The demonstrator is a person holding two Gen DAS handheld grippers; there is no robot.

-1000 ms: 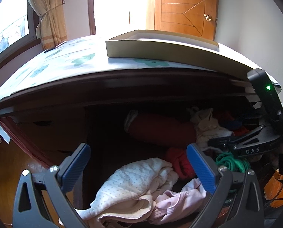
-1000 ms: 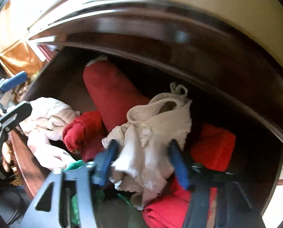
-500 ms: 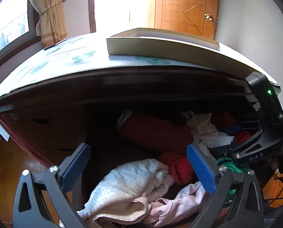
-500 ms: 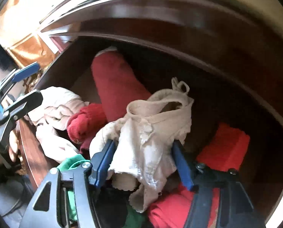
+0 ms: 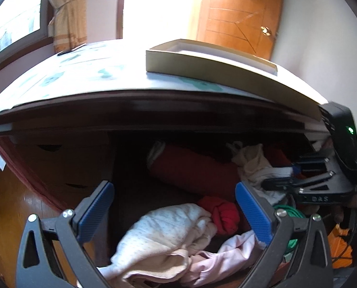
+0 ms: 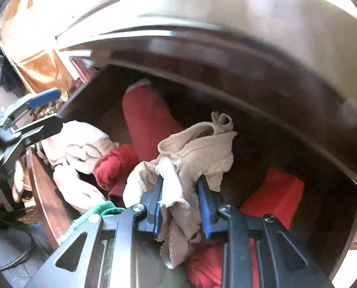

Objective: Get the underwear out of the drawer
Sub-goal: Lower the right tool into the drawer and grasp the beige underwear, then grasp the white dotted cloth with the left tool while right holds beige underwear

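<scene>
The open dark wooden drawer holds a heap of clothes. My right gripper is shut on beige underwear, with the cloth bunched between its blue pads and lifted above the other clothes. In the left wrist view the same beige underwear hangs from the right gripper at the right side of the drawer. My left gripper is open and empty, held in front of the drawer above a white dotted garment.
A dark red roll, a red bundle, a red folded piece, green cloth and a pink garment lie in the drawer. The table top overhangs it, with a flat box on top.
My right gripper has closed tighter on the beige underwear and raised it out of the heap. My left gripper has stayed open and tilted slightly upward.
</scene>
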